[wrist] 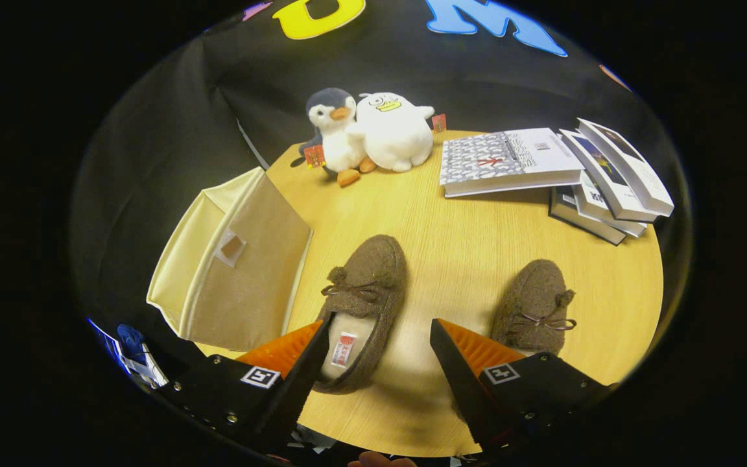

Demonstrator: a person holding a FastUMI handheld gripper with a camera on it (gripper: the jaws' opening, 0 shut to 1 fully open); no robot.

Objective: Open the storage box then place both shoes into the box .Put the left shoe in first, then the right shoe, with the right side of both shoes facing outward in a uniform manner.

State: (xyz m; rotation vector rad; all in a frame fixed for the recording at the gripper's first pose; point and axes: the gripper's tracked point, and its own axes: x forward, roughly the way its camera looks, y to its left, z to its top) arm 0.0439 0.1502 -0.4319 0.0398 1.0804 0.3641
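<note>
On the table: round wooden table (477, 259) is bearing storage box (237, 266), books (509, 159), plush toys (367, 130).
Shoes: left shoe (364, 292) is lying between the fingers; right shoe (532, 305) beyond.
Gripper (380, 357): fingers are standing apart, holding nothing.

Claw-mounted camera looks steeply down, close above the round table (477, 259).

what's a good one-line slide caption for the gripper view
Open tongs hover over two brown shoes on a round table, with the storage box beside them.

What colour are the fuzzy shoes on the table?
Both shoes are speckled brown with small brown bows, seen in the gripper view; the open gripper hovers over them.
</note>
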